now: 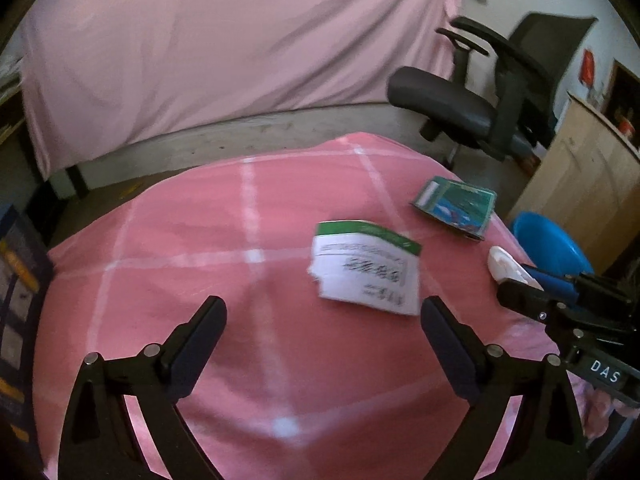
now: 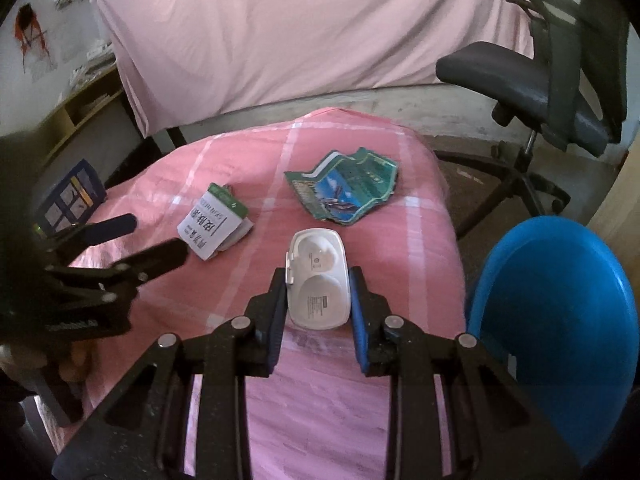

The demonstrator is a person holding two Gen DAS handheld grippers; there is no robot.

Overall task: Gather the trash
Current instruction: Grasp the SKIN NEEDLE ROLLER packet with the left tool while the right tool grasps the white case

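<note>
Near the right edge of the worktop [image 2: 340, 420], covered in a pink checked cloth, my right tongs [image 2: 319, 304] grip a white plastic case [image 2: 318, 284] by its two long sides, the blue pads pressed against it. My left tongs [image 1: 324, 320] hang wide apart over the cloth with nothing between them, just short of a white paper packet with a green strip [image 1: 366, 268] (its print is blurred). Toward the far right corner lies a crumpled green and blue wrapper [image 2: 344, 188]. Beside the right edge stands a blue bin [image 2: 560, 320].
</note>
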